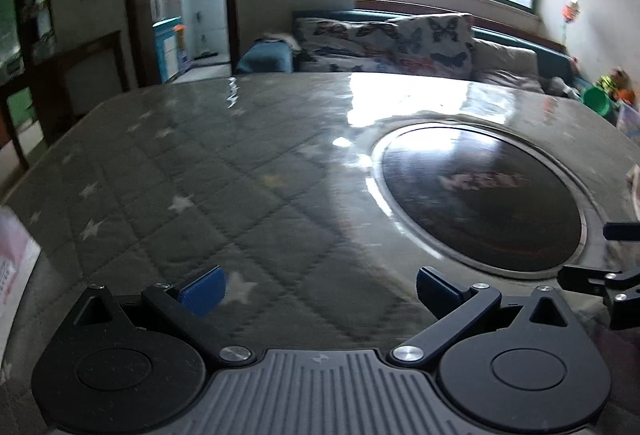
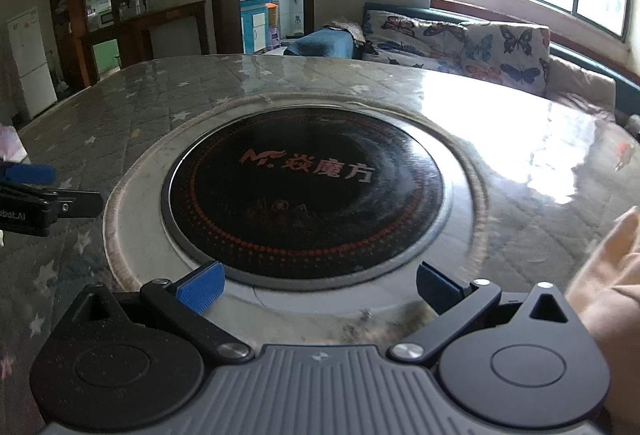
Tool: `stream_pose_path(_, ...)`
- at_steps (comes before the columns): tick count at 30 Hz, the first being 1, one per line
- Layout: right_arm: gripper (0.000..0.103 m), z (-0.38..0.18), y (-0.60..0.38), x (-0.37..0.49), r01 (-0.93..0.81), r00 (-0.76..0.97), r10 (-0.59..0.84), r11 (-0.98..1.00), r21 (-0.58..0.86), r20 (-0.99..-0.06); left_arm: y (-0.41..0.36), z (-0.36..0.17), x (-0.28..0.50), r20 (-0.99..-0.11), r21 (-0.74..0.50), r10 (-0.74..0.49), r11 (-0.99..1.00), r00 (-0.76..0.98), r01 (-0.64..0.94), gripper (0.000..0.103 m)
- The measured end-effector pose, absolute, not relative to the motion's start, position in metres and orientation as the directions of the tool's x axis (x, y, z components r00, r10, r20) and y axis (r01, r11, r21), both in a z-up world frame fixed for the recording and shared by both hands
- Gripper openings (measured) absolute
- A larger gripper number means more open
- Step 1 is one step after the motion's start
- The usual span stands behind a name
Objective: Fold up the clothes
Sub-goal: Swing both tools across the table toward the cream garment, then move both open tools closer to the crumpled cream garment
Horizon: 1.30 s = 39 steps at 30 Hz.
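Well to the left of the round black cooktop point(image 2: 304, 195), at the table's left edge, lies a pale pink and white thing point(image 1: 14, 255). It is too blurred to tell whether it is cloth or paper.

The left gripper point(image 1: 320, 289) hovers left of the cooktop over the quilted table cover point(image 1: 208, 171), which is grey with white stars and lies under a glossy clear sheet. Its blue-padded fingers point(image 1: 202, 291) are spread wide with only the cover between them.

The cooktop sits sunk into the table inside a pale ring, with red characters and a ring of red dots on its dark glass.

The right gripper point(image 2: 320, 287) hangs at the cooktop's near edge. Its fingers are equally wide apart and grip nothing, with the rim of the cooktop showing in the gap.

Right of the cooktop, just beside the right gripper's body, is the only clear piece of clothing, a peach-coloured cloth point(image 2: 608, 287). It is soft and plain, with loose folds, and it bunches up from the table at the edge of the right wrist view. It is cut off and blurred there, so the kind of garment cannot be told. Neither gripper touches it.

Beyond the cooktop, past the far edge of the table, stands a sofa with butterfly-print cushions point(image 2: 460, 39).
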State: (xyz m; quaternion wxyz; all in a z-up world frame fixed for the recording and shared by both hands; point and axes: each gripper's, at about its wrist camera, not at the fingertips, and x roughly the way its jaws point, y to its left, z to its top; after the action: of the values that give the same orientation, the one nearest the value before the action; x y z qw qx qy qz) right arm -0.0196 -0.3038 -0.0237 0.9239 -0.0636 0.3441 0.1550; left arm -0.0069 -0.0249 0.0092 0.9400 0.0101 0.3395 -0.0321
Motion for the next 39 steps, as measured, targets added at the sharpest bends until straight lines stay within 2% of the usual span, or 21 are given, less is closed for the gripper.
stream_pose_path(16,0.095,-0.009,-0.353,-0.058,-0.237,0.727,0.194,0.971,0.025,-0.658,-0.102,0.019,-0.016,-0.645,-0.012,-0.233,0.955,0.728,0.295,0.103)
stream_pose_path(39,0.092,-0.004,-0.388,-0.104,-0.120,0.725,0.087,0.993,-0.001,-0.684,-0.169,0.031,-0.035,-0.672,-0.003,-0.330,0.897,0.663,0.443,0.103)
